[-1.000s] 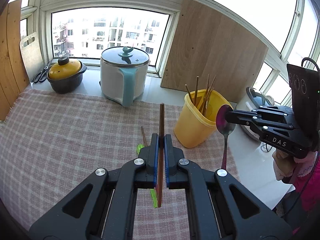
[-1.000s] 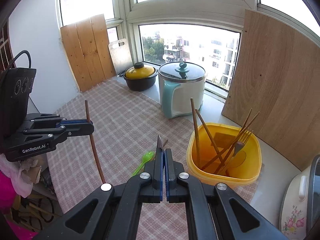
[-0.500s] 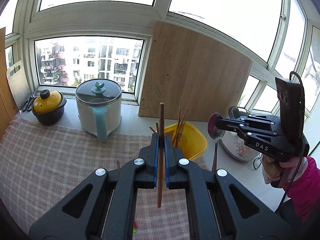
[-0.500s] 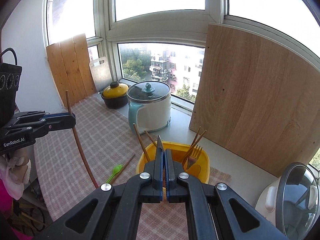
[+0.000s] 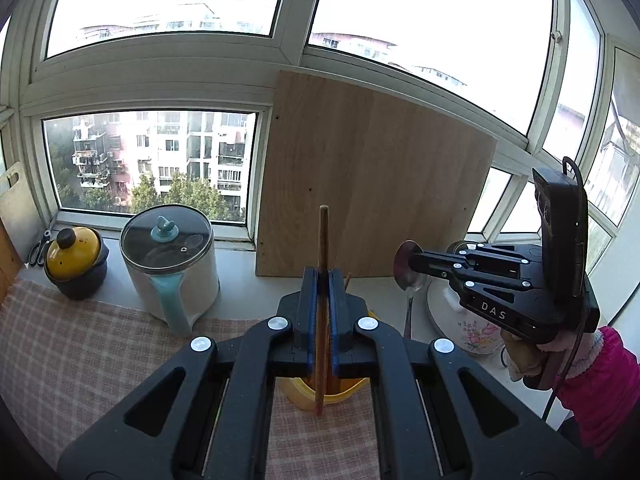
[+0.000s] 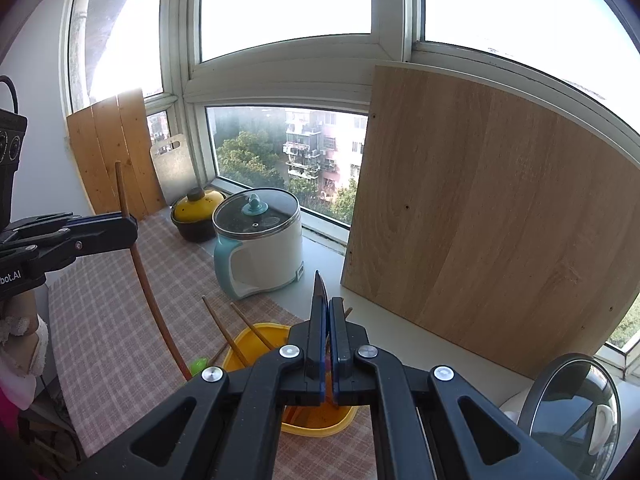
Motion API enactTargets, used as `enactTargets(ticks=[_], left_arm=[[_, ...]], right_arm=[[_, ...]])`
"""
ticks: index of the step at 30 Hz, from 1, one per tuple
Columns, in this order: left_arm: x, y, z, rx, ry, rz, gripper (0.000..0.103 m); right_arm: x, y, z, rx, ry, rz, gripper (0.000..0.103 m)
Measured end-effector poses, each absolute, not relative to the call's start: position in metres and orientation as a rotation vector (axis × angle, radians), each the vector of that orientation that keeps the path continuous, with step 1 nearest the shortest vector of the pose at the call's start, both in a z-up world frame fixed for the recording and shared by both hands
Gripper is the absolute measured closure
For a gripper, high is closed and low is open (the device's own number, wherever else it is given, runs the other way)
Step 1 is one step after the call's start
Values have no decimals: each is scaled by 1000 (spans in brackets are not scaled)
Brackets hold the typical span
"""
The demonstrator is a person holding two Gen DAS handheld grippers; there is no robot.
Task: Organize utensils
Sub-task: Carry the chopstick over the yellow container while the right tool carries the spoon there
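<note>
Nearest the left wrist camera, the left hand-held gripper (image 5: 323, 320) is pinched tight on a wooden chopstick (image 5: 322, 272), gripping it around mid-length so that it stands nearly upright, top end above the jaws and lower end hanging over the yellow tub (image 5: 320, 394) just beneath. A chopstick like this looks light, stiff and smooth; I judge the mid-shaft hold sound, though a thin round stick can pivot between flat pads, so it wants to be lowered tip first rather than swung. To its right, the right hand-held gripper (image 5: 402, 266) is clamped on a metal spoon (image 5: 407, 280), held at the neck just under the bowl, with the handle dangling down. The spoon is probably heavier, rigid and slick; a hold that high leaves the long handle free to swing, and polished metal may slip if the pinch eases. From the right wrist view the spoon shows only as a thin edge above the pressed-together jaws. The tub sits on the checked cloth (image 6: 112, 320) covering the bench and already holds several chopsticks (image 6: 224, 332); a green spoon (image 6: 199, 366) lies on the cloth just beside it. Farther back stand a white electric pot (image 6: 260, 252), a yellow-lidded casserole (image 6: 197, 216) and a leaning wooden board (image 6: 492, 216).
</note>
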State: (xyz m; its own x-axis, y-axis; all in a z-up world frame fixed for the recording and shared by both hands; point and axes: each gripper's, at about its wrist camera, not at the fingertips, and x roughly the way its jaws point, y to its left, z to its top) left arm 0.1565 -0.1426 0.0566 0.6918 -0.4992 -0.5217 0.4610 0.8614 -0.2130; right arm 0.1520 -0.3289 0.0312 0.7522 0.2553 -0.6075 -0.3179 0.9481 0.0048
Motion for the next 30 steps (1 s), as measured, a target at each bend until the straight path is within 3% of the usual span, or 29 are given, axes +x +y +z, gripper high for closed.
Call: enactTargets(ticks=[30], left_arm=[[209, -166, 8, -106, 714, -499, 100]], right_arm=[[209, -337, -13, -112, 718, 274, 103]])
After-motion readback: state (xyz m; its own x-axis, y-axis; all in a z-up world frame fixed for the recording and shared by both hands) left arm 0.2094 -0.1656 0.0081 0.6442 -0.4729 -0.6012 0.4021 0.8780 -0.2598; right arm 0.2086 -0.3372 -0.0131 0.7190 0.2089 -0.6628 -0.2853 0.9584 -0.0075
